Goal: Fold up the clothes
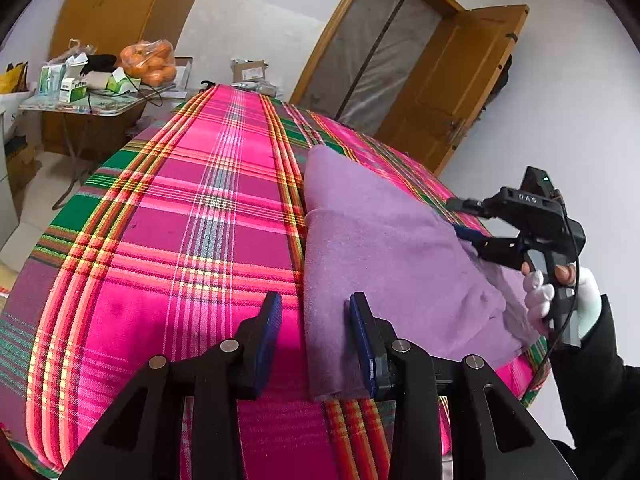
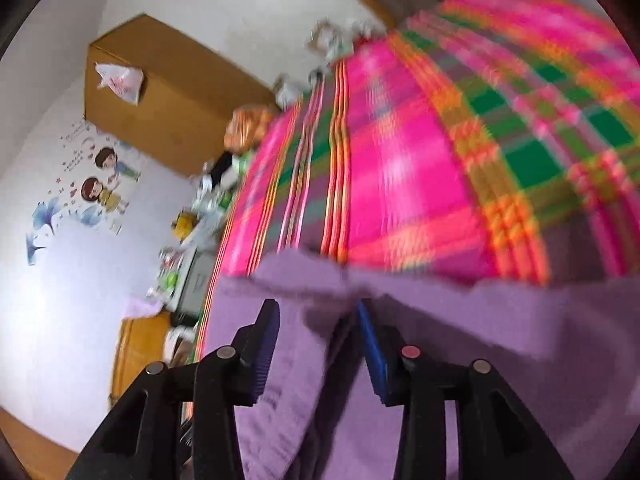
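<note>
A purple garment (image 1: 392, 256), folded into a long strip, lies on the right side of a bed covered by a pink plaid sheet (image 1: 192, 208). My left gripper (image 1: 316, 320) is open low over the sheet. The garment's near left edge lies flat between its fingers, and the pads do not press it. At the garment's right edge, a white-gloved hand (image 1: 540, 288) holds my right gripper (image 1: 462, 218), jaws apart. The right wrist view is blurred: the right gripper (image 2: 316, 320) is open, with a raised fold of the purple garment (image 2: 460, 320) loose between the pads.
A small side table (image 1: 80, 106) beyond the bed's far left corner carries a bag of oranges (image 1: 150, 62) and boxes. A wooden door (image 1: 460, 80) stands open at the back right. The bed's right edge runs just under the right hand. Floor shows at left.
</note>
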{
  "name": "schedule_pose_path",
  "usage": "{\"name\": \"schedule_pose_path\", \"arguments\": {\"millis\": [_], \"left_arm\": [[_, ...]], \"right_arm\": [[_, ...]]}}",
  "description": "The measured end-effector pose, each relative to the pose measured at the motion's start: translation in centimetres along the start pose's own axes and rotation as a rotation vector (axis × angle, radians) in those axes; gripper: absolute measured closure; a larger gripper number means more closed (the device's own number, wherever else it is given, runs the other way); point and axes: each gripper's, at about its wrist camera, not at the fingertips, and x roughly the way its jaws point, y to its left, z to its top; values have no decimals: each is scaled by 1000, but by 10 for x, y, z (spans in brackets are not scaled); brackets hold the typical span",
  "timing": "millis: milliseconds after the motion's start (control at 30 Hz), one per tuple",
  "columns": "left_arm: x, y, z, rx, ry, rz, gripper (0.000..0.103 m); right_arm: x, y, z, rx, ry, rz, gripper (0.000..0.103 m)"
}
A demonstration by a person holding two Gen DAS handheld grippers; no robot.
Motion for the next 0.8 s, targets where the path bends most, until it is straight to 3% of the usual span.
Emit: {"name": "schedule_pose_path", "arguments": {"millis": [100, 200, 267, 400, 567, 633, 667, 700, 800], "left_arm": [[1, 0, 0, -3, -7, 2, 67], [3, 0, 0, -6, -21, 16, 69], [4, -1, 0, -8, -19, 18, 78], [5, -2, -2, -12, -15, 10, 83], [5, 2, -2, -21, -18, -14, 83], [5, 2, -3, -21, -21, -21, 84], [5, 3, -3, -20, -21, -24, 84], [5, 3, -3, -20, -22, -25, 85], [6, 4, -3, -15, -25, -21, 89]], "right_arm": [[-6, 26, 4, -138, -6, 23, 52], [9, 75, 1, -348, 51, 67, 52], [28, 106, -6, -464, 101, 54, 52], [91, 154, -6, -650, 255, -31, 52], [137, 163, -2, -699, 354, -86, 52], [146, 144, 1, -659, 399, -93, 53], [158, 141, 5, -623, 418, -104, 69], [169, 137, 9, -586, 436, -112, 99], [170, 130, 13, -563, 418, -110, 99]]}}
